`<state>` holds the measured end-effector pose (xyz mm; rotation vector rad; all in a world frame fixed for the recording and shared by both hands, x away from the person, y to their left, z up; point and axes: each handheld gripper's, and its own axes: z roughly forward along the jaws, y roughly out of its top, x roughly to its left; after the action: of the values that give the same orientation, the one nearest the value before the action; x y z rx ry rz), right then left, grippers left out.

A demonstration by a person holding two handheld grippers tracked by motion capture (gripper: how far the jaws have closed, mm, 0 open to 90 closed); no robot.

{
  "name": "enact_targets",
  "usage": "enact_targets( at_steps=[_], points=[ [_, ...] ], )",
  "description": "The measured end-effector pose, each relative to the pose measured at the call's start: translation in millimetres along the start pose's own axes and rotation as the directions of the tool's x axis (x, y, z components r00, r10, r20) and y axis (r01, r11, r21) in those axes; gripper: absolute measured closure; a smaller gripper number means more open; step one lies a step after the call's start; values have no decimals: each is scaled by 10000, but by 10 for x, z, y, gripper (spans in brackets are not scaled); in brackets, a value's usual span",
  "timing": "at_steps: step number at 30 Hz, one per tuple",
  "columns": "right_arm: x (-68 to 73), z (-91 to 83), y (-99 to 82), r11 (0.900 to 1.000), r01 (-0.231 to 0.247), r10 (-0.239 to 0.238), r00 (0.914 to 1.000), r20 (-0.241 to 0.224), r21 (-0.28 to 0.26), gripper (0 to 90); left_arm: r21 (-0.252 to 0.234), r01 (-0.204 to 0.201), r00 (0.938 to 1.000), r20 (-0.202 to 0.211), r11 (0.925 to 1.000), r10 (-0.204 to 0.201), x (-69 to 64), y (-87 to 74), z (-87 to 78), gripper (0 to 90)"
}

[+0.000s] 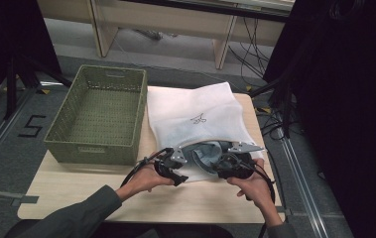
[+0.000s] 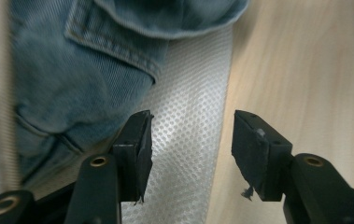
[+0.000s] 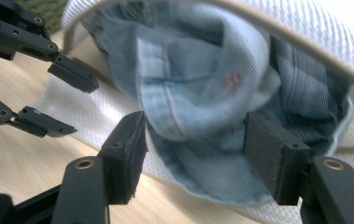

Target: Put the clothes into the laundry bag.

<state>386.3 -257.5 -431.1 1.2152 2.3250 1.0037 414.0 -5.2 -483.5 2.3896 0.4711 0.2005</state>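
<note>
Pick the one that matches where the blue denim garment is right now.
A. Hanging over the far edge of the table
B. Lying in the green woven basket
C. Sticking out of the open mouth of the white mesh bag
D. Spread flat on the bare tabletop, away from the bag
C: the denim garment bulges from the open mouth of the white mesh bag, while the green basket beside it holds nothing.

White mesh bag [image 1: 198, 116] on table [image 1: 76, 191], jeans [image 1: 206, 154] at its mouth, green basket [image 1: 98, 114] beside
</note>
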Motion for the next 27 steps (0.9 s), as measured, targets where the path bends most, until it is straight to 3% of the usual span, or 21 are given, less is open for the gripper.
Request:
enact_targets(
  at_steps=[4,6,7,8,9,12,14,15,16,17,18,20,21,24,27],
  points=[
    [-21,16,-40,9992,-233,235,9997,-46,329,391,165,-153,9998,-112,9997,155,36,-67,88,491],
    [-29,30,-49,9994,11,-10,10000,-50,350,387,173,-27,10000,23,9998,27,34,-104,123,603],
    [-23,33,-51,9994,29,-27,10000,-35,347,386,230,-198,9998,14,9995,197,21,-130,129,652],
    [0,29,-44,9991,-183,188,9998,-111,388,385,209,-219,9998,28,9995,218,11,-134,125,687],
    [-11,41,-50,9995,77,-74,9999,-88,291,385,322,-199,9998,50,9993,197,-16,-126,117,733],
    [12,36,-46,9990,-153,160,9998,-155,418,383,585,-496,9988,25,9971,496,-60,-122,94,841],
    [41,28,-49,9983,-423,430,9989,-183,404,382,789,-628,9980,-32,9949,633,-55,-142,56,860],
    [6,31,-52,9994,69,-64,9999,-148,328,382,741,-485,9988,-55,9961,490,-53,-161,43,864],
    [11,26,-53,9995,4,0,9999,-160,311,382,979,-603,9981,-58,9934,612,-27,-181,8,868],
    [28,14,-49,9990,-223,231,9995,-205,381,382,806,-304,9995,-76,9963,312,-27,-210,-1,870],
    [33,9,-51,9990,-222,231,9995,-228,386,382,953,-486,9987,-127,9943,501,0,-229,-32,871],
    [42,7,-57,9992,-218,228,9994,-274,342,382,999,-402,9989,-181,9942,422,5,-271,-69,871],
    [34,16,-66,9996,-1,7,9997,-247,269,382,976,-425,9988,-190,9943,445,1,-280,-79,870],
    [72,24,-77,9995,-128,137,9995,-295,299,382,1232,-632,9976,-188,9904,660,-4,-288,-112,860],
    [77,33,-75,9992,85,-71,9992,-382,390,382,900,-625,9979,-121,9940,638,-37,-257,-93,850]
  ],
)
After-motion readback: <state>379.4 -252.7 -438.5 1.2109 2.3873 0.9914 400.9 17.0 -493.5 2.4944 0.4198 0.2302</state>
